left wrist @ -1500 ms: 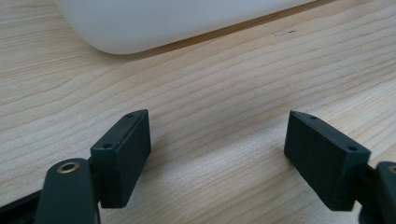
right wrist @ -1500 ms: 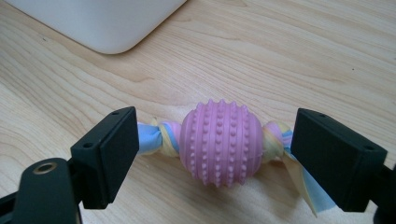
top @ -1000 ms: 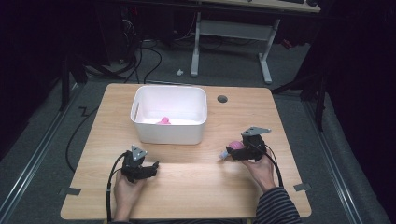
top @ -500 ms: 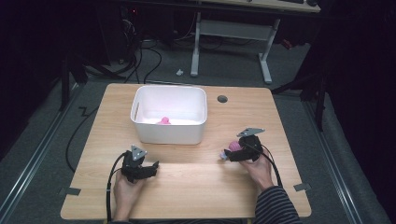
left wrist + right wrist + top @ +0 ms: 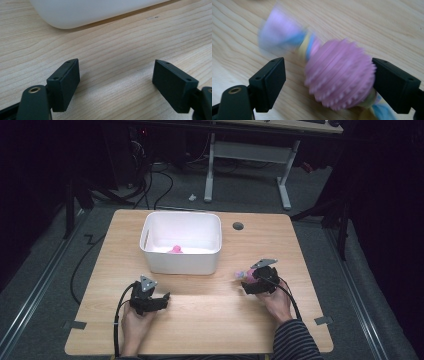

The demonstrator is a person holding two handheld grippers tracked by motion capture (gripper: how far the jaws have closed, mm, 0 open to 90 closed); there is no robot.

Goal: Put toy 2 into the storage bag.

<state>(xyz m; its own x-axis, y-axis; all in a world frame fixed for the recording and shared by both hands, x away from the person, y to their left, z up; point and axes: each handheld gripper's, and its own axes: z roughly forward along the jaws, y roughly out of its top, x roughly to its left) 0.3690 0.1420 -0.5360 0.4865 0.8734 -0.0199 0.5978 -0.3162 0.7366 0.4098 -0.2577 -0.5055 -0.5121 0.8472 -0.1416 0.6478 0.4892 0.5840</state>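
Right gripper view, spiked pink ball toy (image 5: 340,75), long axis diagonal, tassel upper-left

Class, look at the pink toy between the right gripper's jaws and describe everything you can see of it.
The toy is a pink ball, rubbery-looking, ringed with ridges and small nubs. A lilac, blue and yellow fabric tail runs out of both ends. It lies blurred over the table, right of the bin. The right gripper is open: one jaw touches it, the other stands clear.

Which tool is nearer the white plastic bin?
Left. The left tool sits just below the white plastic bin's front wall; the right tool is farther off to the bin's right, around a pink spiked ball.
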